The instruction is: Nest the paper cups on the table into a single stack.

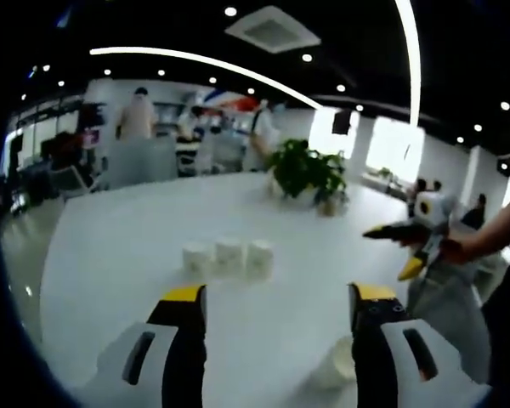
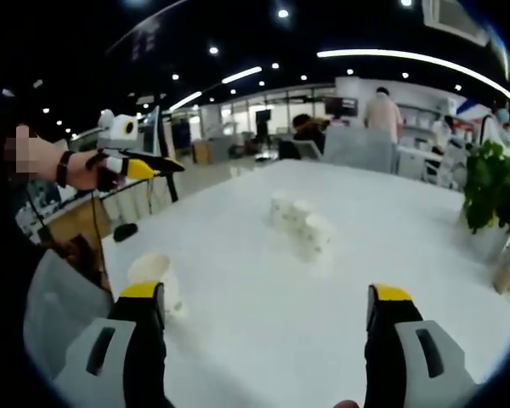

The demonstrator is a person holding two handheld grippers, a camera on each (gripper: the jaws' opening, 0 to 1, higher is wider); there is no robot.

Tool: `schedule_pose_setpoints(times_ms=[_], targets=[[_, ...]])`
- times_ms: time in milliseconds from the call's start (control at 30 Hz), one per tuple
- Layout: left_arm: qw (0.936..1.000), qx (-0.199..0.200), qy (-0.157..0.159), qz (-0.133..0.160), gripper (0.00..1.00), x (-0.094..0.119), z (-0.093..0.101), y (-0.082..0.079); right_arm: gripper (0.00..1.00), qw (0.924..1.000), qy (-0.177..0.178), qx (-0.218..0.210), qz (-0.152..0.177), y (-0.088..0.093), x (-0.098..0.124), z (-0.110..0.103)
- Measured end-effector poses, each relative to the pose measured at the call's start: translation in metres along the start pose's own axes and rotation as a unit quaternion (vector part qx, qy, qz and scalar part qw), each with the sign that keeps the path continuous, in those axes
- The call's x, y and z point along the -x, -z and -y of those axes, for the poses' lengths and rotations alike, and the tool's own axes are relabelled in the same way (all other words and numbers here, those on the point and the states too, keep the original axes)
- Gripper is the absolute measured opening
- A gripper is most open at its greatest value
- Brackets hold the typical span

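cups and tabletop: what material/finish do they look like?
Paper cups: matte white, soft dull walls with no glint, consistent with paper, though too blurred to be sure. Table: smooth white top, semi-gloss; it carries faint sheen and soft reflections, likely laminate or painted board, cannot tell which.

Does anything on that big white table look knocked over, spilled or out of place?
Nothing looks spilled or damaged. Three white paper cups stand in a row mid-table, upside down as far as the blur lets me tell. A fourth white paper cup sits apart near the table's edge, open end up. A potted green plant stands further back.
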State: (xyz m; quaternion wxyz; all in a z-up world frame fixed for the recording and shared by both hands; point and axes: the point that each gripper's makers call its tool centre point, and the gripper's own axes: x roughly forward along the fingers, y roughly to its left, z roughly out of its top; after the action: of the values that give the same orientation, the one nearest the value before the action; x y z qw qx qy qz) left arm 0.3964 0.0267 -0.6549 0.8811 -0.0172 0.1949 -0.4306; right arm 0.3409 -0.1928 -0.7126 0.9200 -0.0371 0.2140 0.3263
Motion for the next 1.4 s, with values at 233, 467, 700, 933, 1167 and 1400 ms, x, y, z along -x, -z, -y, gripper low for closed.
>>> schedule_pose_setpoints(times_ms=[233, 467, 700, 933, 1167, 1400], targets=[[0.9999, -0.006, -0.013, -0.002, 0.86, -0.004, -0.007, 0.003, 0.97, 1.0, 0.001, -0.001, -0.003, 0.003, 0.0, -0.001], [0.9996, -0.005, -0.026, 0.007, 1.0, -0.004, -0.016, -0.002, 0.97, 1.0, 0.002, 0.0, -0.004, 0.002, -0.001, 0.0], [0.9996, -0.01, -0.023, 0.016, 1.0, -0.008, -0.017, -0.005, 0.97, 1.0, 0.0, 0.001, -0.007, 0.004, -0.004, 0.0], [0.9998, -0.004, -0.016, 0.01, 1.0, -0.015, -0.018, -0.002, 0.97, 0.9999, 0.0, 0.003, -0.011, 0.007, -0.004, -0.001], [0.9998, -0.005, -0.014, 0.014, 1.0, -0.024, -0.022, -0.005, 0.97, 0.9999, 0.003, 0.001, -0.011, 0.007, -0.002, 0.003], [0.9998, -0.011, -0.015, 0.002, 1.0, -0.033, -0.025, 0.0, 0.97, 0.9999, 0.003, 0.003, -0.015, 0.01, -0.001, 0.003]])
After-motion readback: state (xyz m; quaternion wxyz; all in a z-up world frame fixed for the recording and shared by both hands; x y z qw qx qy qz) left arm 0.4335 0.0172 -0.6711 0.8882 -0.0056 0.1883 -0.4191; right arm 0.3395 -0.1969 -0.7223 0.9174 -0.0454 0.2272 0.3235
